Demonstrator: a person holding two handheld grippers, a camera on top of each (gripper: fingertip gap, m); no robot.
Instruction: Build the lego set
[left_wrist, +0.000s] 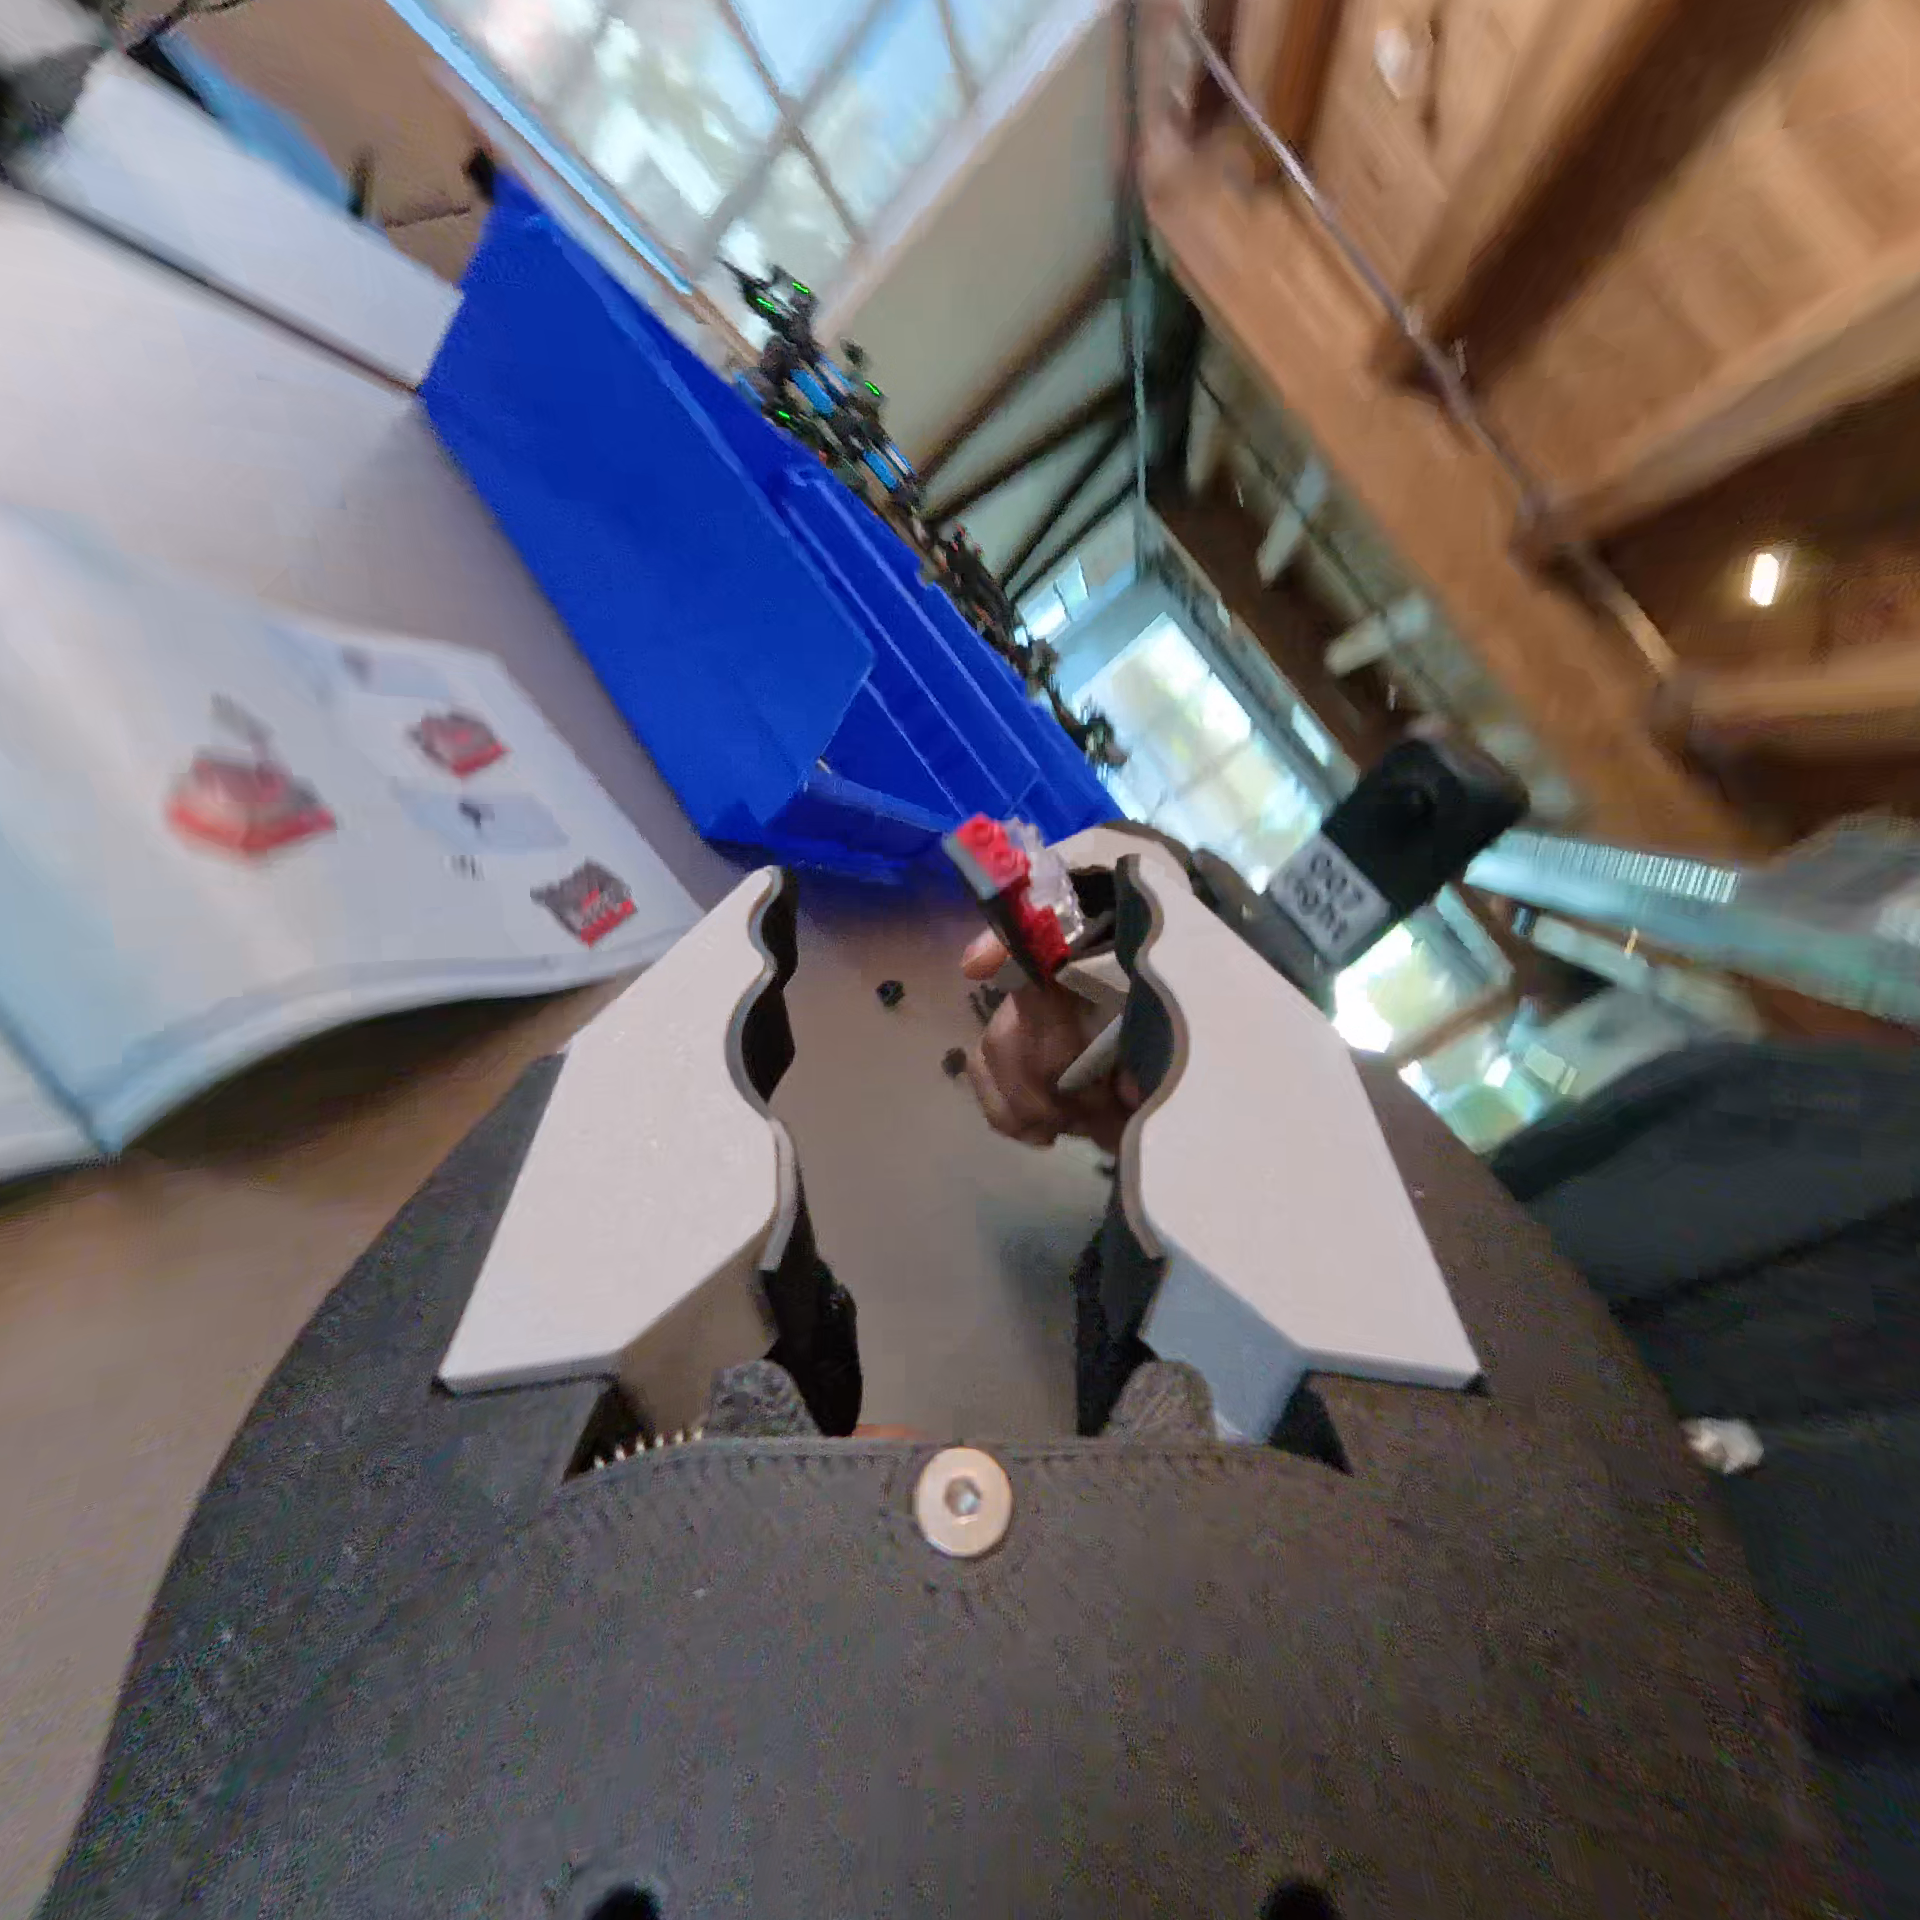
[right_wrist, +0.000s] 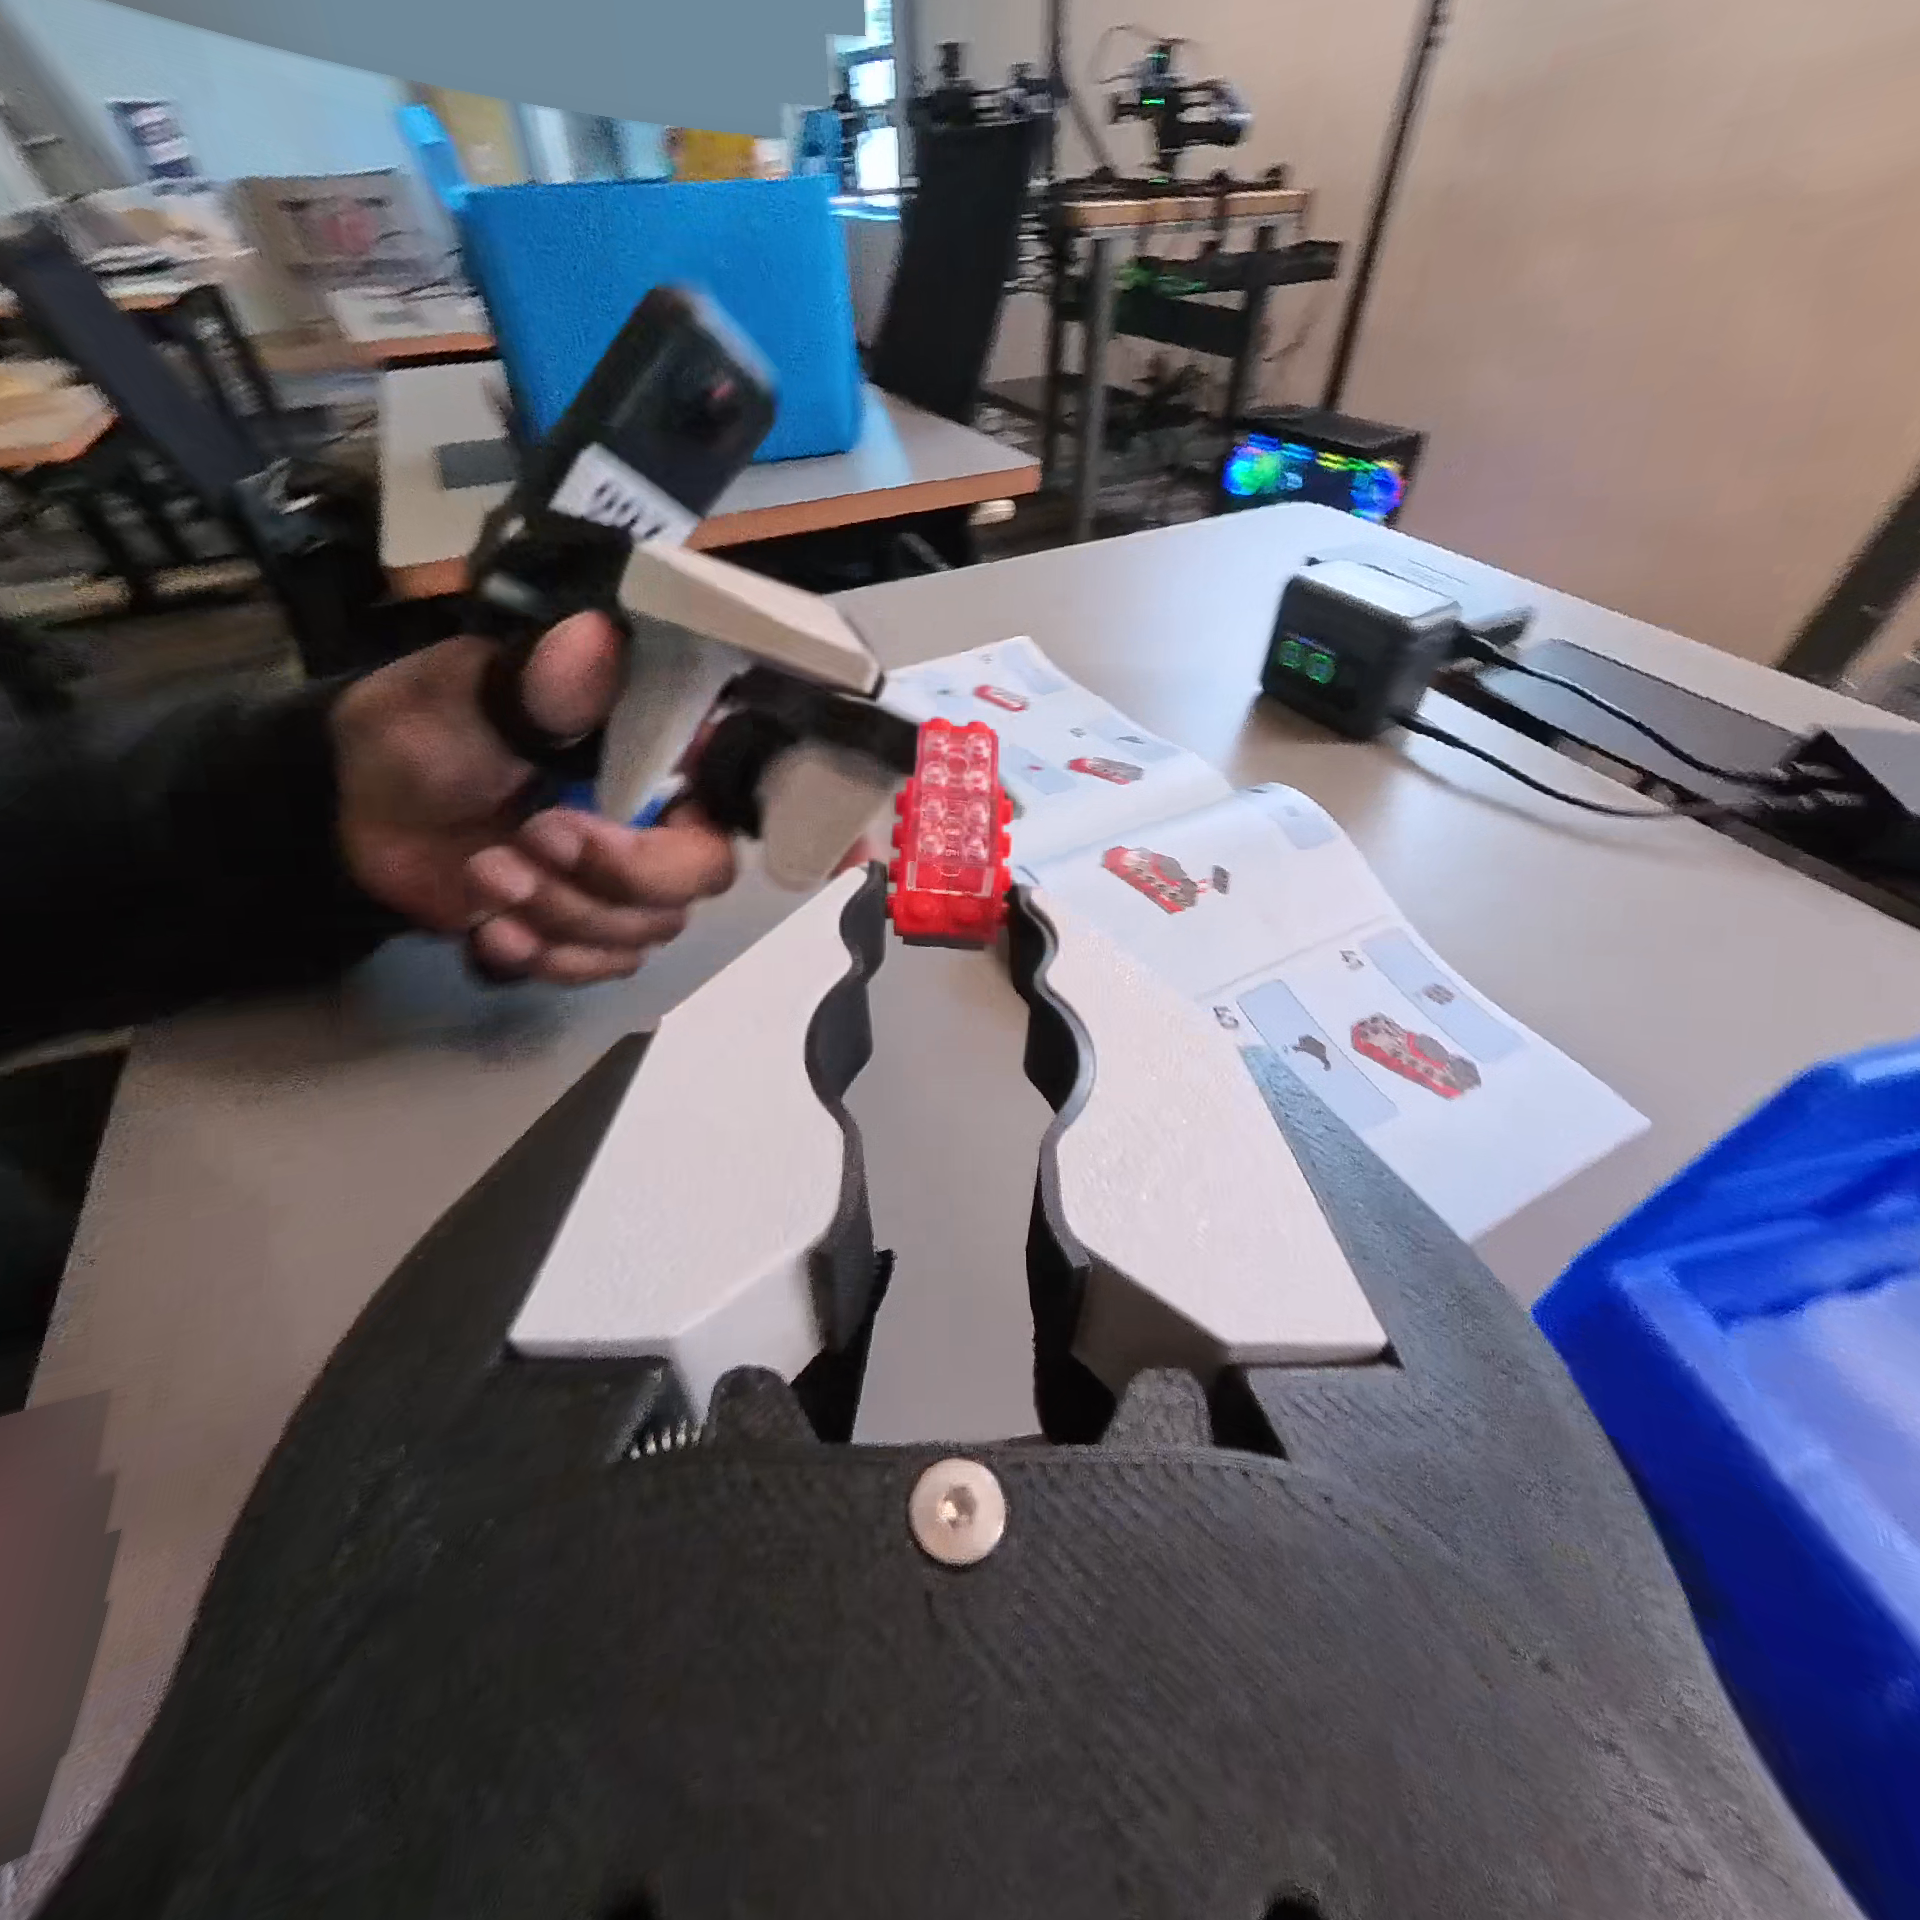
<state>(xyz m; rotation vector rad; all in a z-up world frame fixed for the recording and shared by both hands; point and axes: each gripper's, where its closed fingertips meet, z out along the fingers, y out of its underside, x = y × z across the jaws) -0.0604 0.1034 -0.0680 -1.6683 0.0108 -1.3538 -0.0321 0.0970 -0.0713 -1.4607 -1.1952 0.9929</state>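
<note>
The right gripper pinches a red brick model at its fingertips, held in the air above the desk. The left gripper has its jaws apart and holds nothing. An open booklet lies on the desk beyond the model, beside a blue bin.

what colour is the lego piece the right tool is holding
Red, with a clear studded plate on top; the lego piece shows best in the right wrist view.
</note>
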